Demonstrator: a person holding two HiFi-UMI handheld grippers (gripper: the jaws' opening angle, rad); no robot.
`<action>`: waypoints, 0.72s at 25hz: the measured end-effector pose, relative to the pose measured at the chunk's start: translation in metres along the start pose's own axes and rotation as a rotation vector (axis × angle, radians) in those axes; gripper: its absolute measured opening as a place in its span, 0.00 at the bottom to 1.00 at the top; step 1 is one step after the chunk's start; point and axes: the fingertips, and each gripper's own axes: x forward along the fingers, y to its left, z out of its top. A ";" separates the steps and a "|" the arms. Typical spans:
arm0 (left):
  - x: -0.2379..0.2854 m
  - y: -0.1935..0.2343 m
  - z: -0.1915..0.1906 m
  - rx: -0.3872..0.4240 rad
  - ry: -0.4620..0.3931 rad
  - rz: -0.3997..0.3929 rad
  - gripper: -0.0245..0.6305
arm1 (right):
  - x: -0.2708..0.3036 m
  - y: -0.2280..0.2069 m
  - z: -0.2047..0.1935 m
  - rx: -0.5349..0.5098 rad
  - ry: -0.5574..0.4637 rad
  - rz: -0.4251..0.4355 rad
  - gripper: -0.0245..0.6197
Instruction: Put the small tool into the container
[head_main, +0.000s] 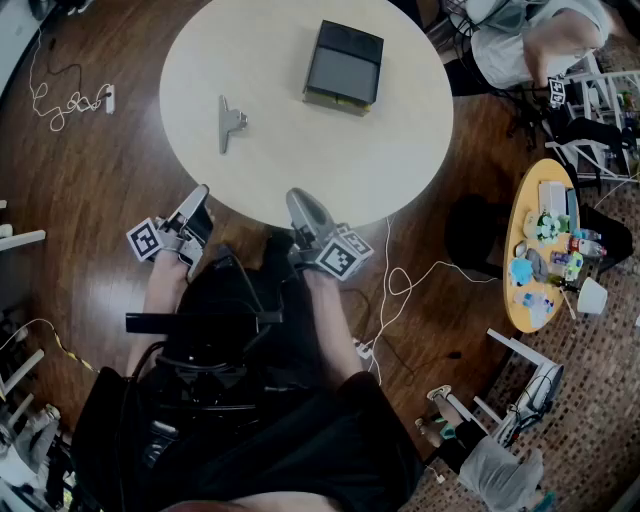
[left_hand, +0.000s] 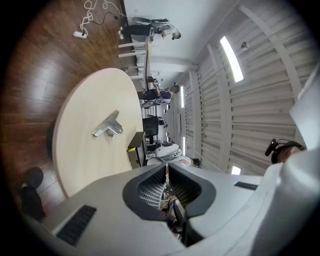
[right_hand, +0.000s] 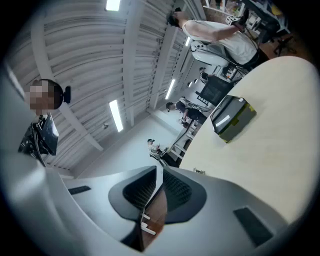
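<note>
Dark wood floor (head_main: 90, 190) all around. A round pale desk (head_main: 300, 160) fills the far centre of the head view. A smaller yellow side table (head_main: 513, 255) stands to the right, well apart from the desk, crowded with bottles and small clutter. Another person (head_main: 520, 45) sits at the far right, just beyond the desk's rim.

The dark box-shaped container (head_main: 343, 62) sits on the far part of the desk, right of centre. The small tool (head_main: 228, 122), a grey metal piece, lies flat on the desk, left of the container and nearer, apart from it, untouched.

The left gripper (head_main: 201, 192) is at the near edge of the desk, on the left. Its fingers (left_hand: 150, 185) are pressed together with nothing between them. The right gripper (head_main: 298, 196) is at the near edge too, closer to centre. Its fingers (right_hand: 177, 187) meet at the tips, narrow, holding nothing. Both are well short of the tool and point toward the desk.

A white cable (head_main: 400, 285) loops over the floor near right of the desk. Another white cable (head_main: 60, 100) lies on the floor at far left.
</note>
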 end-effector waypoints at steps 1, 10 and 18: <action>0.014 -0.002 0.000 0.011 -0.002 -0.003 0.07 | 0.002 -0.010 0.013 -0.005 0.002 0.014 0.06; 0.079 -0.009 -0.011 0.062 -0.025 0.033 0.07 | 0.027 -0.064 0.087 -0.182 0.097 0.111 0.01; 0.079 -0.012 0.000 0.087 -0.072 0.054 0.07 | 0.050 -0.068 0.065 -0.167 0.247 0.194 0.07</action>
